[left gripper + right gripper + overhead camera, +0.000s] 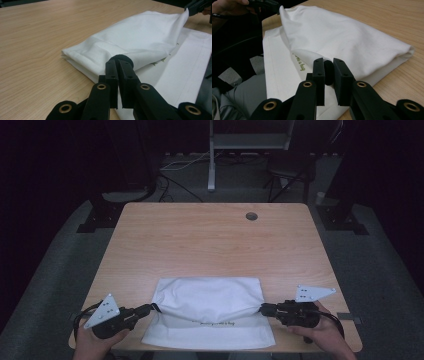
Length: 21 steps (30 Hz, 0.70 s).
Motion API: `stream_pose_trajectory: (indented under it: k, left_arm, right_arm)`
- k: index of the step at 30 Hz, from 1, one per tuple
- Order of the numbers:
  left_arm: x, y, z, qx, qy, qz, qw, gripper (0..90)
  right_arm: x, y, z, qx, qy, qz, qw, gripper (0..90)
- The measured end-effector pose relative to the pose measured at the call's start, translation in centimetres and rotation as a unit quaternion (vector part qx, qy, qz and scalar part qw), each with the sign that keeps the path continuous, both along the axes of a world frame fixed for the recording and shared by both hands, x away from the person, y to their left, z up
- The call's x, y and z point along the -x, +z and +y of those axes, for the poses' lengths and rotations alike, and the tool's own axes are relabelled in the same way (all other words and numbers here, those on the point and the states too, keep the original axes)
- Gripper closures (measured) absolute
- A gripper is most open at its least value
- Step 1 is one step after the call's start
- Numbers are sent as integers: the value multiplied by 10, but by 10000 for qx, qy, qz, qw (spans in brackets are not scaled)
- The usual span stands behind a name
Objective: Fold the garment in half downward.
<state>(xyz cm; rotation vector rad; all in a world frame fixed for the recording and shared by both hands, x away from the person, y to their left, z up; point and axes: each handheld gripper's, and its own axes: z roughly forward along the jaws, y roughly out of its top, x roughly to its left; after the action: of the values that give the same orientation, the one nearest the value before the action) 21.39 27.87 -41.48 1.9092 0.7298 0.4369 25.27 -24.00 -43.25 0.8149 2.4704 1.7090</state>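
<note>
A white cloth bag (210, 305) lies near the front edge of the wooden table (210, 240). Its upper layer is folded back toward the person, baring a lower layer with small green print. My left gripper (154, 308) is shut on the left corner of that upper layer, and my right gripper (262, 309) is shut on the right corner. In the left gripper view the jaws (118, 62) pinch the cloth (135, 37), with the other gripper (197, 6) at the far corner. In the right gripper view the jaws (329, 67) hold the fabric (342, 37), and the opposite gripper (265, 3) grips the far corner.
A round cable hole (251, 216) sits at the table's far right. Behind the table stand a white desk frame (212, 165) and a dark chair (290, 170) on grey carpet. The cloth's near edge reaches the table's front edge.
</note>
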Motion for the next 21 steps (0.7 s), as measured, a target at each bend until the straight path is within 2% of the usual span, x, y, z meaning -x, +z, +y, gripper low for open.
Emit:
stream_pose_trajectory:
  k: [21]
  left_arm:
    - [17,-5,0,19,-57,38,10000,866]
  right_arm:
    - [13,0,-1,21,72,-29,10000,805]
